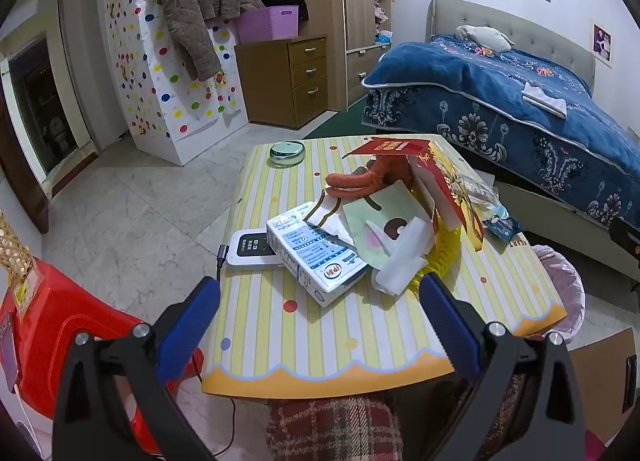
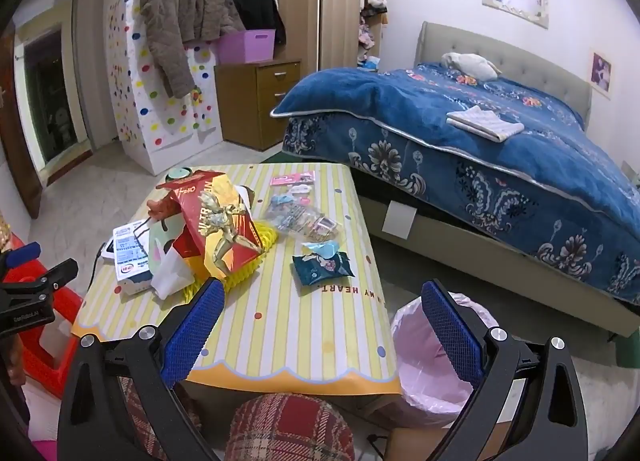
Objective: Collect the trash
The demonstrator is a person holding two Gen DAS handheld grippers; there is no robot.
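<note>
Both the left gripper (image 1: 320, 301) and right gripper (image 2: 323, 311) are hovering with fingers spread and empty over the striped table (image 2: 280, 325), where the light, crushable milk carton (image 1: 318, 257), probably best pinched across its narrow sides, is lying amid wrappers near the pink-lined bin (image 2: 424, 365).

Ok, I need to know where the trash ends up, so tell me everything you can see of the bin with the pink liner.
The bin stands upright on the floor at the table's right front corner, close beside its edge, between table and bed. A thin pink plastic liner, crinkled, is folded over its rim and hides the walls. Its mouth is open; the inside that shows looks empty. The right gripper's right finger overlaps it in view, not touching.
</note>
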